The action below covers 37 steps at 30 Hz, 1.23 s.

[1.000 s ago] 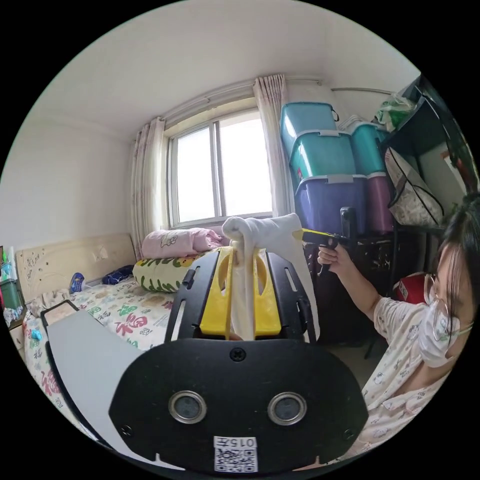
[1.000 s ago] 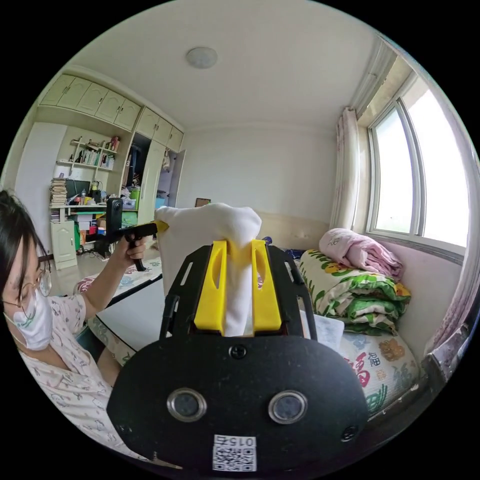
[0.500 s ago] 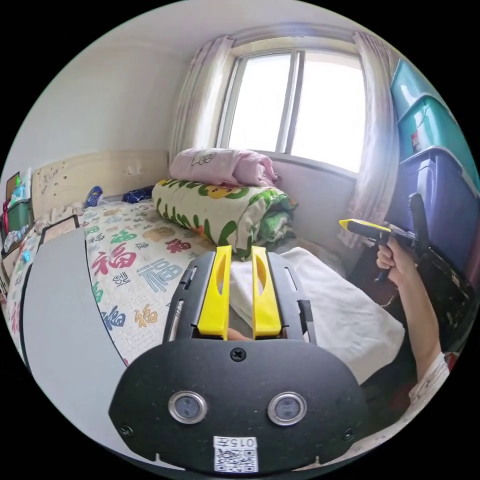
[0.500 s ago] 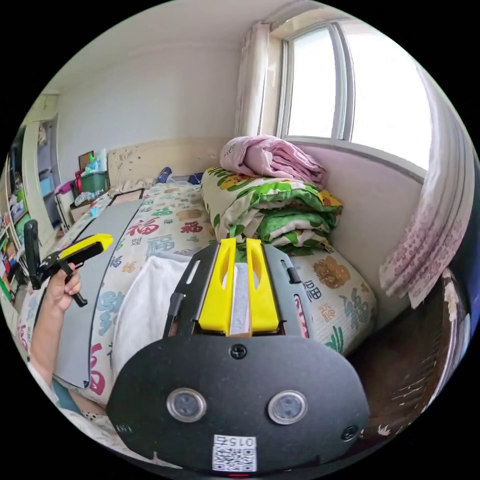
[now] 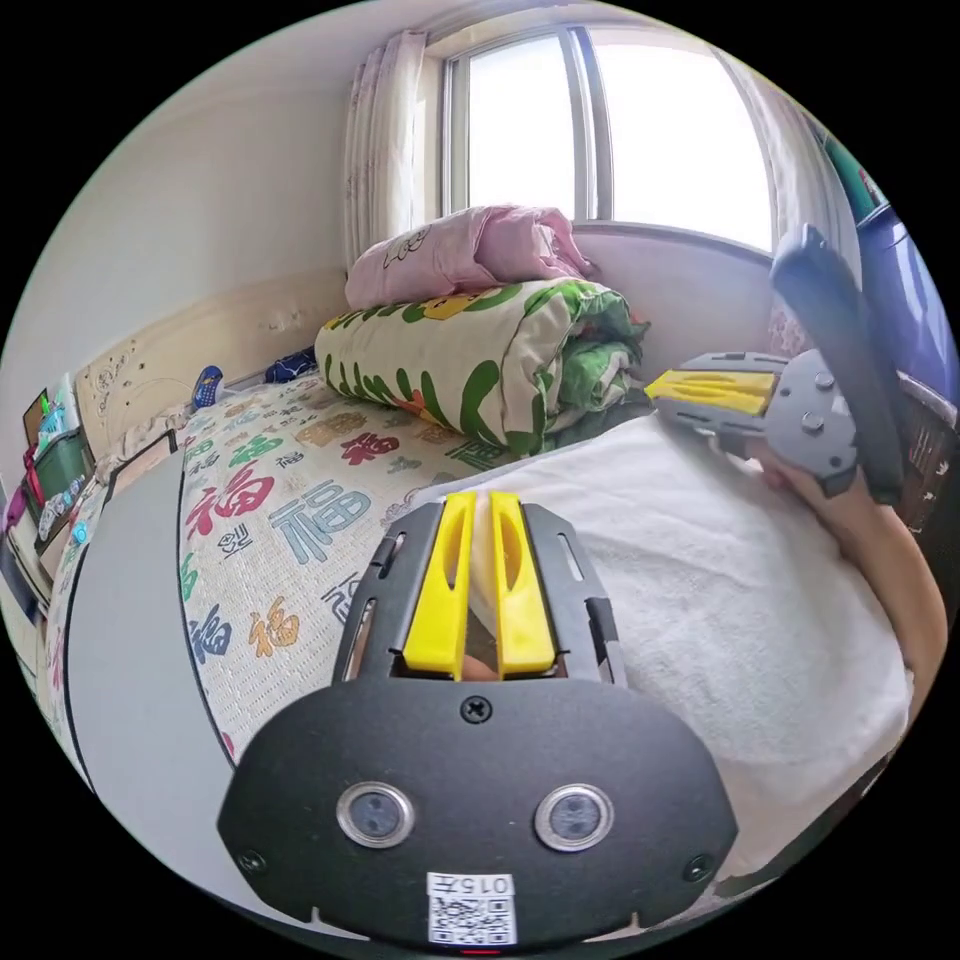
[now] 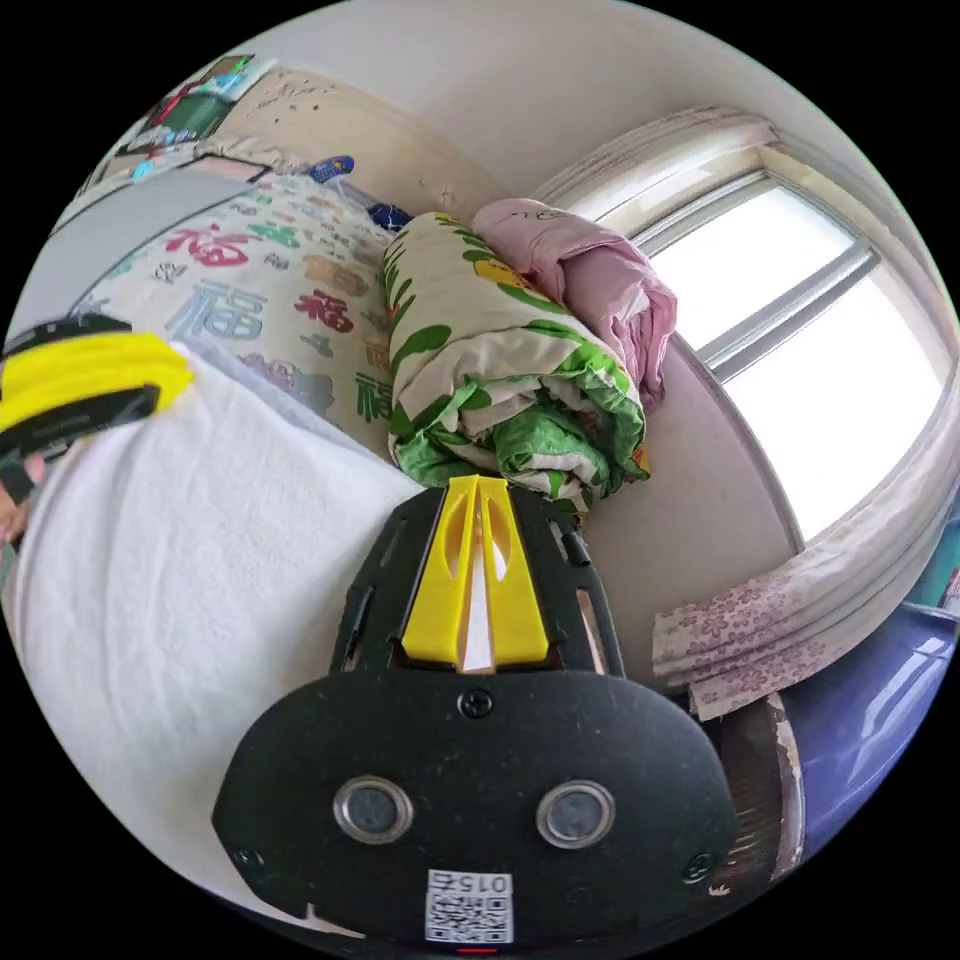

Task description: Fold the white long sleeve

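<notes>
Bed, patterned cover: white long sleeve spread flat at its near edge. Left gripper and right gripper each pinch a cloth edge, jaws closed. Rolled quilt beyond. Uneven release risks a skewed fold.

We made out large coloured characters, 福 among them, printed all over the bedsheet; nothing else in the room offered any legible writing.
</notes>
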Available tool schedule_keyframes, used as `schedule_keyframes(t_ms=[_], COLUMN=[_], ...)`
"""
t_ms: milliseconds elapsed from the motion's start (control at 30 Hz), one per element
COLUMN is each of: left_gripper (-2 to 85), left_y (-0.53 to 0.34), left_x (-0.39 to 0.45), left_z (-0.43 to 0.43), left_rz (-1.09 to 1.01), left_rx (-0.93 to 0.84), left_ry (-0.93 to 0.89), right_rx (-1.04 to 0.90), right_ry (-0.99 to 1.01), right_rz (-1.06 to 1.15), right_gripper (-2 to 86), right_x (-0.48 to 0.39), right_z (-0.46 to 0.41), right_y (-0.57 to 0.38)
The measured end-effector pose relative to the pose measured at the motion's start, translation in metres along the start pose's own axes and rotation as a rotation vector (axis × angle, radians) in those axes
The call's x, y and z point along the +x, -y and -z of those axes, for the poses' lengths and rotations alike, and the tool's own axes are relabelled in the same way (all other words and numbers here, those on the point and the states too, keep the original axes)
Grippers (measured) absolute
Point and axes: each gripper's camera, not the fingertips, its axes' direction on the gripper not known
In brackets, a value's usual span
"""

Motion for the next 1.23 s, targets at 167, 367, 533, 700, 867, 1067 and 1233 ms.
schedule_keyframes(t_ms=[167, 367, 533, 700, 867, 1067, 1233], left_gripper=[0.2, 0.1, 0.7, 1.6, 3.2, 3.1, 4.3], left_y=[0.026, 0.023, -0.005, -0.073, -0.241, -0.508, -0.735], left_x=[0.041, 0.080, 0.113, 0.150, 0.202, 0.226, 0.208], left_z=[-0.001, 0.066, 0.194, 0.368, 0.566, 0.709, 0.833], left_rz=[-0.068, -0.126, -0.155, -0.241, -0.293, -0.012, 0.474], left_rx=[0.000, 0.040, 0.091, 0.198, 0.324, 0.352, 0.255], left_ry=[0.112, 0.133, 0.052, 0.030, 0.109, 0.415, 1.013], right_rx=[0.000, 0.107, 0.263, 0.498, 0.913, 1.166, 1.100], right_ry=[-0.043, -0.035, 0.097, 0.261, 0.520, 0.658, 0.808], right_rz=[0.045, -0.049, -0.278, -0.351, -0.240, -0.149, -0.128], right_gripper=[-0.9, -1.0, -1.0, -1.0, -1.0, -1.0, -1.0], right_x=[-0.026, -0.009, 0.070, 0.128, 0.105, -0.005, -0.065], right_z=[-0.056, -0.073, -0.033, 0.064, 0.184, 0.224, 0.200], right_y=[0.003, -0.030, -0.093, -0.187, -0.355, -0.504, -0.529])
